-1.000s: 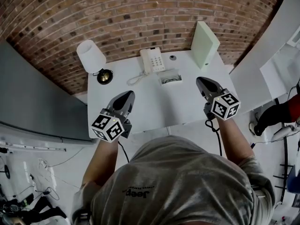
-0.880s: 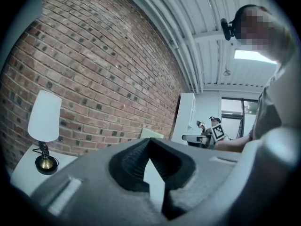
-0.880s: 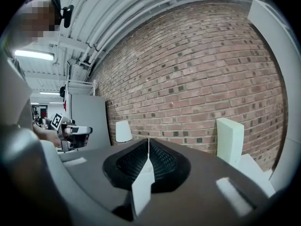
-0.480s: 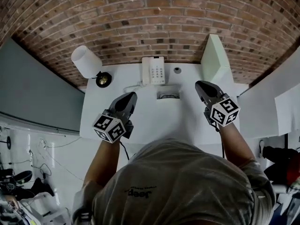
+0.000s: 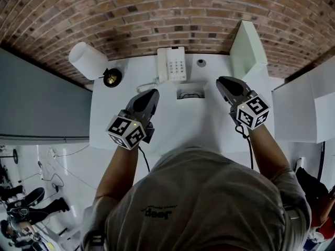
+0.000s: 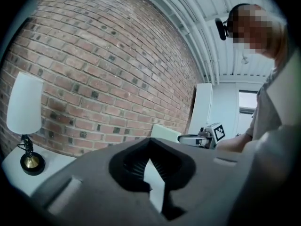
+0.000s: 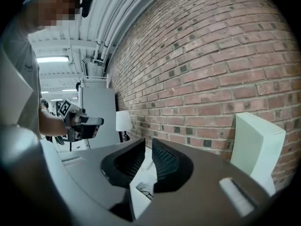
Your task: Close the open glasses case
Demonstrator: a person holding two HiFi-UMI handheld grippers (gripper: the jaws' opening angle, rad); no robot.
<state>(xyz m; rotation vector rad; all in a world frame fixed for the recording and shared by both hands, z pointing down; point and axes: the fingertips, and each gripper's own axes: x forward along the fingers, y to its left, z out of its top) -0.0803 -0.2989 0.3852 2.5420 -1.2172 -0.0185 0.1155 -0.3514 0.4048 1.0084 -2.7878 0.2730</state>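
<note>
The open glasses case is a small white box on the white table, just in front of the telephone; glasses show inside it. In the right gripper view the case lies low between the jaws, some way ahead. My left gripper hovers left of the case with its tips together and nothing held. My right gripper hovers right of the case; its jaws are opening, with a narrow gap at the tips and nothing gripped. Left gripper tips meet.
A white telephone stands by the brick wall behind the case. A lamp with a brass base is at the table's far left corner. A pale upright box stands at the far right. A small round object lies near the wall.
Both grippers have moved forward over the table toward the wall and now flank the case. The head view has shifted, so the table sits more centred.
</note>
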